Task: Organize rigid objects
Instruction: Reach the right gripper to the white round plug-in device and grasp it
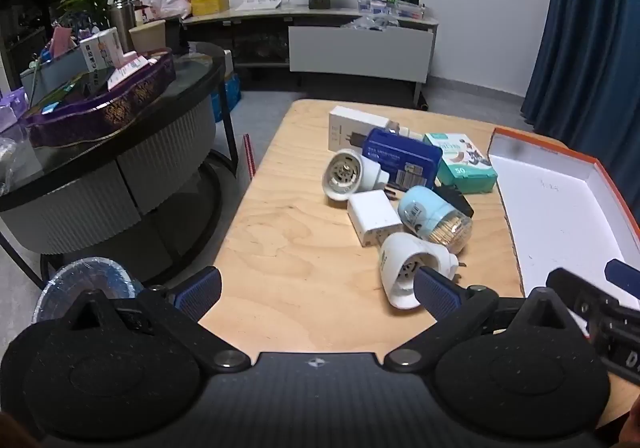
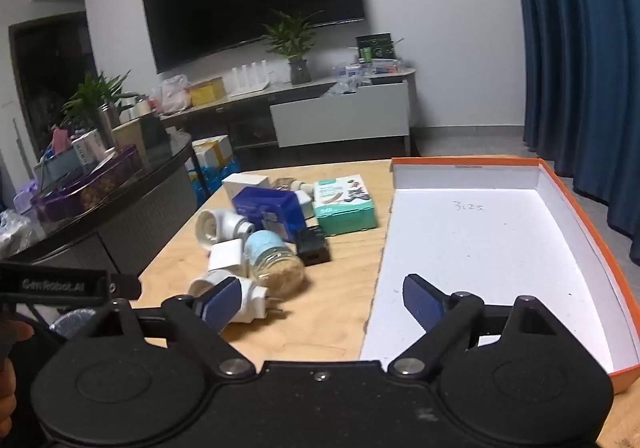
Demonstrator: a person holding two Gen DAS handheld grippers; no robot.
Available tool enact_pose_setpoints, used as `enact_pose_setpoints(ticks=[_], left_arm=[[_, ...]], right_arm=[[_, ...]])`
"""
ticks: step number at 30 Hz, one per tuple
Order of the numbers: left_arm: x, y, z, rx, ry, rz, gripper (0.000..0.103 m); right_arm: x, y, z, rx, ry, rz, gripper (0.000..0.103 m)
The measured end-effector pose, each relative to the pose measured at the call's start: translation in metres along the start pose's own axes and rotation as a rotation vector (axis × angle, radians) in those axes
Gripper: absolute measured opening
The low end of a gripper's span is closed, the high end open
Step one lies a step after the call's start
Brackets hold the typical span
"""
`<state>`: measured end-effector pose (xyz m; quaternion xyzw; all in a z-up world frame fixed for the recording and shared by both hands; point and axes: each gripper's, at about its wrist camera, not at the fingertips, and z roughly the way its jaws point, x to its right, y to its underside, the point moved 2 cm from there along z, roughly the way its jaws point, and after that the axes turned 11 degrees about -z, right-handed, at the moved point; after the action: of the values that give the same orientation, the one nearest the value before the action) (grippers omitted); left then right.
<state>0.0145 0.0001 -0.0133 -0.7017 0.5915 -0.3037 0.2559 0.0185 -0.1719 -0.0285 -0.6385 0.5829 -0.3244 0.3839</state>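
A pile of rigid objects lies on the wooden table (image 1: pixel 288 248): two white plug adapters (image 1: pixel 412 272) (image 1: pixel 350 175), a white charger cube (image 1: pixel 374 217), a jar of toothpicks with a blue lid (image 1: pixel 436 217), a black charger (image 2: pixel 314 246), a blue box (image 1: pixel 404 161), a teal box (image 1: pixel 462 163) and a white box (image 1: pixel 352 123). An empty orange-rimmed white box (image 2: pixel 492 248) lies to the right. My left gripper (image 1: pixel 318 288) is open and empty, near the closest adapter. My right gripper (image 2: pixel 320 302) is open and empty, at the orange box's near left edge.
A round dark side table (image 1: pixel 120 167) crowded with boxes and a purple tray stands to the left. A clear-wrapped bowl (image 1: pixel 86 280) sits low at the left. A TV stand with plants lies beyond, and a blue curtain hangs at the right.
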Motion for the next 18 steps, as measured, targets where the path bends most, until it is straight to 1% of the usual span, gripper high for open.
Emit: enact_pose_setpoints(ticks=[2,3,6,7,8,11,18], left_arm=[[0.000,-0.001,0.001,0.000,0.004,-0.001,0.103],[0.000,-0.001,0.002,-0.001,0.003,-0.002,0.103],[-0.009,-0.007,0.000,-0.001,-0.001,-0.018,0.103],[-0.011,-0.007,0.001,-0.006,-0.003,-0.020,0.103],[-0.004,-0.002,0.003,0.003,-0.016,-0.006,0.103],[-0.005,-0.001,0.001,0.005,-0.019,-0.007,0.103],[-0.014,-0.003,0.004,-0.002,-0.029,-0.021,0.103]], right_arm=[[0.000,0.001,-0.001,0.010,-0.022,0.008,0.103],[-0.007,0.001,0.004,-0.023,-0.012,-0.012,0.103],[-0.016,0.002,-0.003,-0.023,-0.010,-0.004,0.102],[-0.012,0.000,0.002,-0.047,-0.029,0.021,0.102],[-0.014,0.001,0.001,-0.052,-0.034,0.018,0.102],[-0.019,0.000,0.009,-0.095,-0.049,0.020,0.102],[-0.035,0.004,0.015,-0.107,-0.071,-0.016,0.102]])
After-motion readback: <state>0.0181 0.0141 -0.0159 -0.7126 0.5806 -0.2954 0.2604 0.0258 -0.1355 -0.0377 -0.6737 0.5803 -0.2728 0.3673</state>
